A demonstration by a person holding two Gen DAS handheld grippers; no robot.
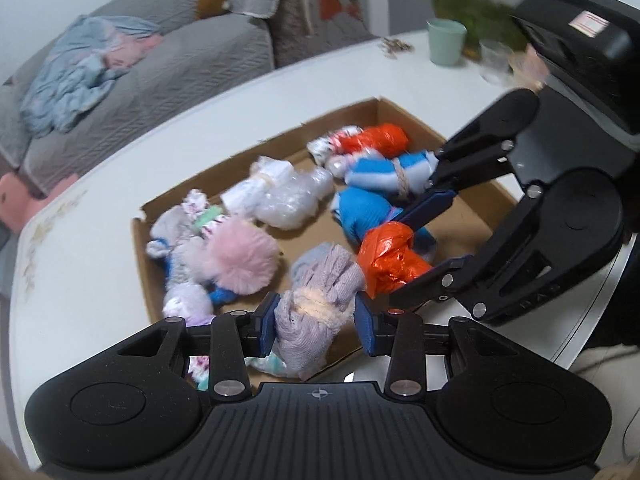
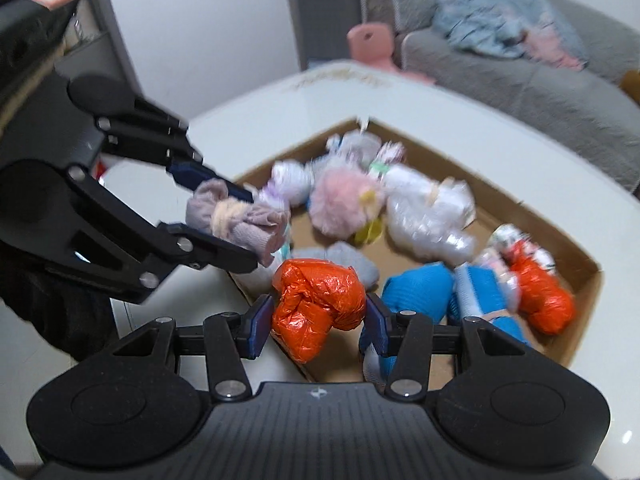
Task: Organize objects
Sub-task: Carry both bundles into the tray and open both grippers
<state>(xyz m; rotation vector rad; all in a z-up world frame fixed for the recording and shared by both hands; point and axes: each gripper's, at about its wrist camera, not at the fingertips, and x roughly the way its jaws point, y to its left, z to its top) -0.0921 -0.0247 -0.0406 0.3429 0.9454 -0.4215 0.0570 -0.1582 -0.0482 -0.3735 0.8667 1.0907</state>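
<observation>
Right now both tongs are clamped w/ a bundle each, lifted above the cardboard box (image 1: 248, 160) on the bench, prob. for sorting: left tongs (image 1: 316, 322) pinch 1 lilac glove bundle (image 1: 316, 300), right tongs (image 2: 318, 318) squeeze 1 orange bag bundle (image 2: 318, 300), w/ 1 more orange bundle (image 2: 540, 300) at the box's far end.

Your left gripper (image 1: 316, 322) and right gripper (image 2: 318, 320) are identical: matte black ribbed housings, each carrying a small crosshair mark and two round recessed discs. Black linkage arms pivot on silver screws. Fingers (image 1: 267, 322) carry blue pads. A pink-and-white label (image 1: 591, 23) marks the right unit's top
</observation>
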